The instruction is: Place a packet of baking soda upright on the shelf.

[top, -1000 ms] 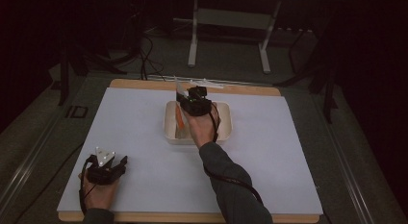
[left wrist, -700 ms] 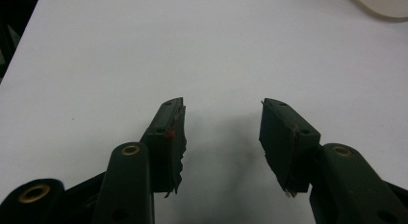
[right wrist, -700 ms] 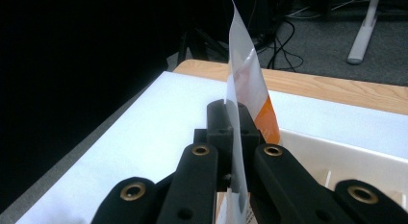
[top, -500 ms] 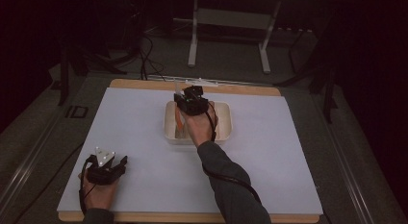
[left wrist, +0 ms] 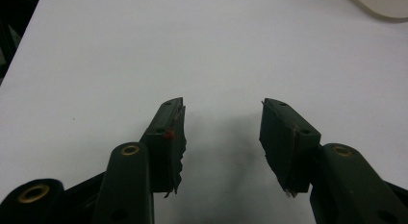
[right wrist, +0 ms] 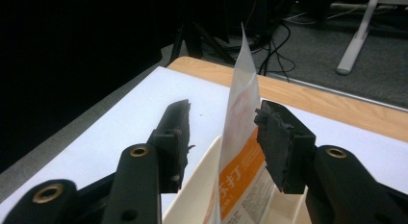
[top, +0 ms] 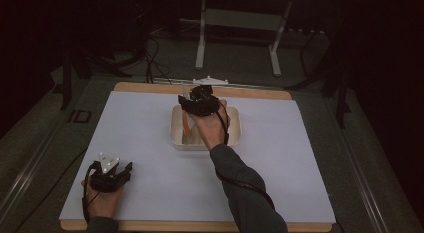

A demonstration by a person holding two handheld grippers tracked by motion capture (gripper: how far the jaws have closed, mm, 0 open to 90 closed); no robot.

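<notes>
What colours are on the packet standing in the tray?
White and orange packet, clearest in right gripper view.

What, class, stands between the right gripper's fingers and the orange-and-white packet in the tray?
Nothing visible. The packet stands upright in the cream tray, already inside the right gripper: its fingers are open, one on each side, with gaps.

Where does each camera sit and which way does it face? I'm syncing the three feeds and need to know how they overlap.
High view: fixed above the person's side, looking forward and down on the white table; both forearms, left gripper and right gripper show.
Left gripper view: rides the left gripper, looking along its open jaws over bare table.
Right gripper view: rides the right gripper, jaws open around an upright packet in the cream tray.
Shared: the tray shows in the high view too.
</notes>
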